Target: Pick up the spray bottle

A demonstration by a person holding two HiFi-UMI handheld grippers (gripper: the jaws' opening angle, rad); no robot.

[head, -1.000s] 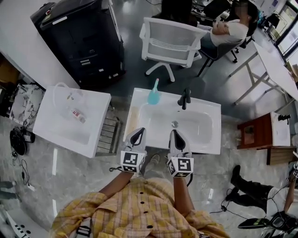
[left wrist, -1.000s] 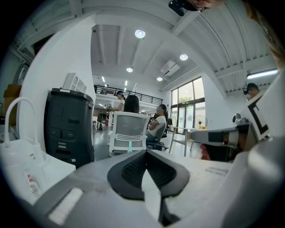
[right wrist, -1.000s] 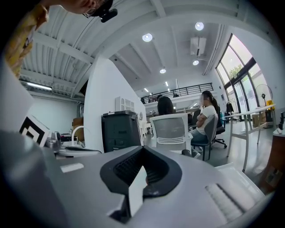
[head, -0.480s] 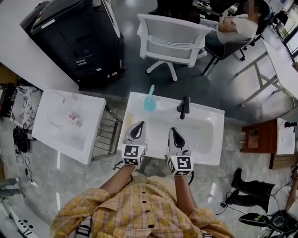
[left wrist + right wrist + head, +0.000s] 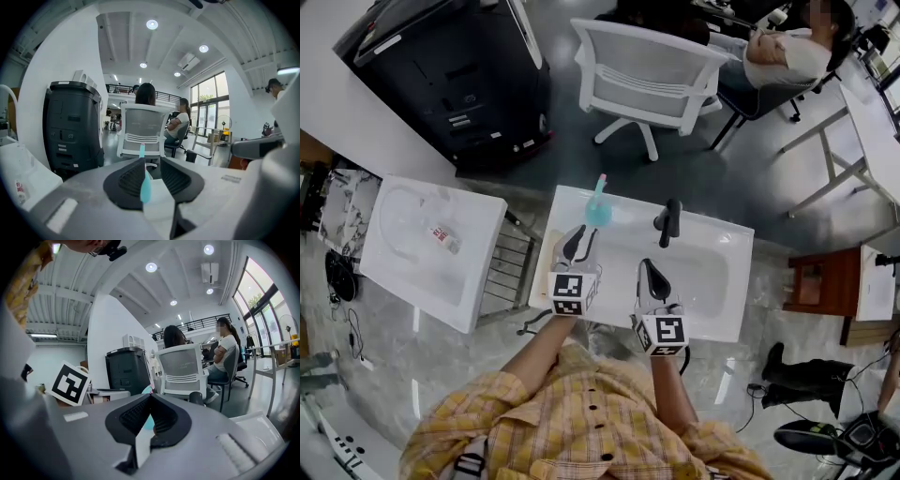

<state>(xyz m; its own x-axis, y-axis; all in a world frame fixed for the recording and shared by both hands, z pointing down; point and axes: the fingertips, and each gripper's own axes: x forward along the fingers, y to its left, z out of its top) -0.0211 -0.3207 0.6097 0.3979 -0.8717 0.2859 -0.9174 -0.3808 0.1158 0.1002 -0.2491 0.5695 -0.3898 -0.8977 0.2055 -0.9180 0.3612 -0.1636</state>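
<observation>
Faucet (image 5: 669,221) right of spray bottle (image 5: 599,208) on sink (image 5: 712,239) rim; left claw (image 5: 582,236) opening, empty, near bottle; right claw (image 5: 650,267) closed.

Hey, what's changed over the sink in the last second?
The left gripper moved forward over the sink toward the spray bottle, and its jaws are opening. The bottle shows through the gap but is not gripped. The right gripper edged forward less, jaws together. Bottle and faucet stayed put.
</observation>
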